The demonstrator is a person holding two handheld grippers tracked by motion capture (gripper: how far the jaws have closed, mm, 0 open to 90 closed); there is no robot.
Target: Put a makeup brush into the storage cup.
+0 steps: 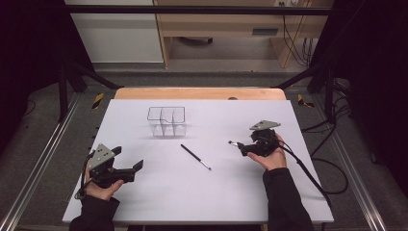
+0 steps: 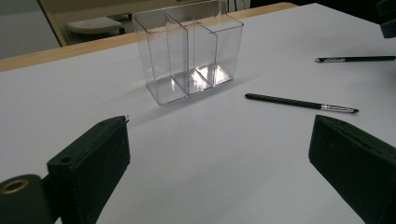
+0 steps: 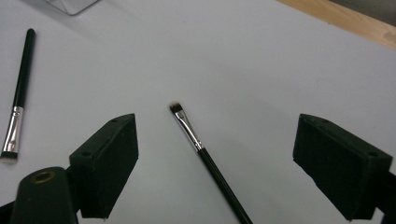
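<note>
A clear plastic organiser [image 1: 166, 121] [image 2: 189, 51] with three compartments stands upright on the far middle of the white table and holds nothing. One black make-up brush [image 1: 196, 157] [image 2: 301, 103] [image 3: 16, 93] lies flat in the middle. A second, smaller brush [image 1: 234, 143] [image 2: 355, 59] [image 3: 205, 154] lies to its right. My right gripper [image 1: 242, 148] [image 3: 217, 126] is open and straddles this brush, whose handle runs between the jaws without touching the pads. My left gripper [image 1: 137, 167] [image 2: 222, 130] is open at the near left, pointing towards the organiser, with nothing between its jaws.
The white sheet [image 1: 144, 202] covers the table, and a wooden edge [image 1: 199, 93] shows at the far side. A black cable [image 1: 312, 178] trails from the right gripper off the table's right edge. Metal rails run along both sides.
</note>
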